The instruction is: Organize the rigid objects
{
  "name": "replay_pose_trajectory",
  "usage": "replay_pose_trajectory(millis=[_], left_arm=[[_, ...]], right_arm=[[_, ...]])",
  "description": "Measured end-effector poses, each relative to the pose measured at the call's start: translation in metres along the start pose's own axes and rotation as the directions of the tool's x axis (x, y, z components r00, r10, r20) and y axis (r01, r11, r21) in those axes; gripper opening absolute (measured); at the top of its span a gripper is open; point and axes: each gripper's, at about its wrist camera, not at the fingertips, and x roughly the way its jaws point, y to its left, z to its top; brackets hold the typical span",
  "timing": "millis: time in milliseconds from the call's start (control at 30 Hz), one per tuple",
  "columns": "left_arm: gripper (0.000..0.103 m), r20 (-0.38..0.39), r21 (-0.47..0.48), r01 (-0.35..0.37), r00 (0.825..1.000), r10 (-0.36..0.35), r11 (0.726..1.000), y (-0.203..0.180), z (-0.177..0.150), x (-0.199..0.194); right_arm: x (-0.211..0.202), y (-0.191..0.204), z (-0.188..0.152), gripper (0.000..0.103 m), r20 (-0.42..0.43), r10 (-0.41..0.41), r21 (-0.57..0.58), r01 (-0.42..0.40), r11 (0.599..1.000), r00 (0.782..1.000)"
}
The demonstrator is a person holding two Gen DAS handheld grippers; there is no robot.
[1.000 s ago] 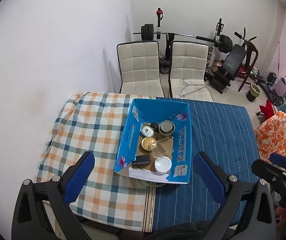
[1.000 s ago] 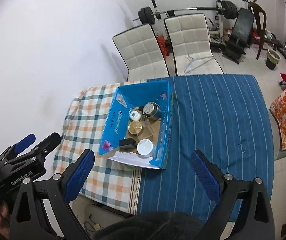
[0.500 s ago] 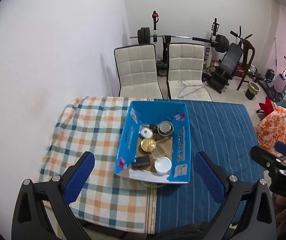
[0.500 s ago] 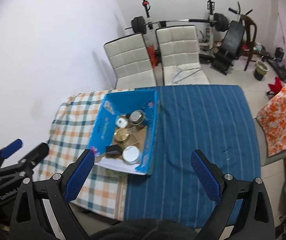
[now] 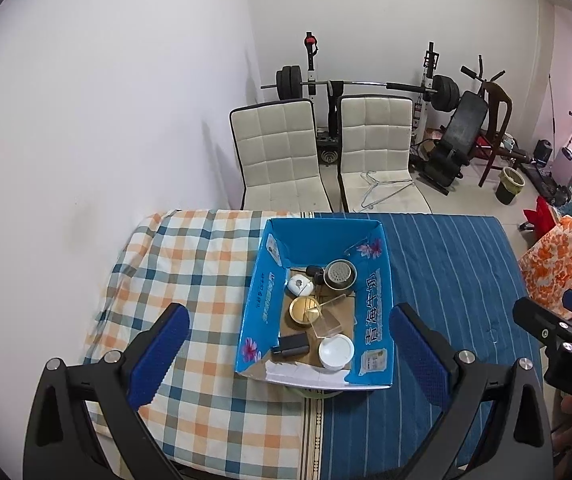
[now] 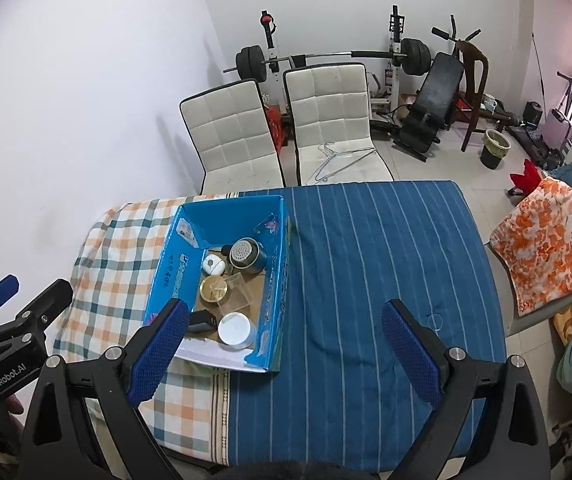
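An open blue cardboard box [image 5: 374,304] [image 6: 276,292] sits mid-table. It holds a metal strainer cup [image 5: 340,274] [image 6: 246,254], a small white gadget [image 5: 299,284] [image 6: 213,265], a gold round tin [image 5: 304,309] [image 6: 213,289], a clear plastic box [image 5: 326,322] [image 6: 238,295], a black block [image 5: 292,345] [image 6: 202,320] and a white round lid [image 5: 336,351] [image 6: 236,329]. My left gripper [image 5: 286,354] is open and empty, high above the box's near end. My right gripper [image 6: 284,352] is open and empty, above the box's near right corner.
The table has a plaid cloth [image 5: 190,280] on its left half and a blue striped cloth [image 6: 374,272] on its right. Two white chairs [image 5: 278,156] stand behind it, one with a wire hanger [image 5: 382,188]. Gym gear lines the wall. An orange floral cloth [image 6: 546,248] lies at right.
Both grippers have risen and pulled back from the table, so the box looks smaller and lower in view. The things in the box have not moved.
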Motion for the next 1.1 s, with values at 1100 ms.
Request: replay_pose_trajectory(millis=[1100], left_arm=[[0.103, -0.034, 0.001, 0.007, 0.999, -0.007, 1.0, 0.004, 0.001, 0.019]], right_arm=[[0.017, 0.012, 0.001, 0.099, -0.024, -0.001, 0.005, 0.001, 1.0, 1.0]])
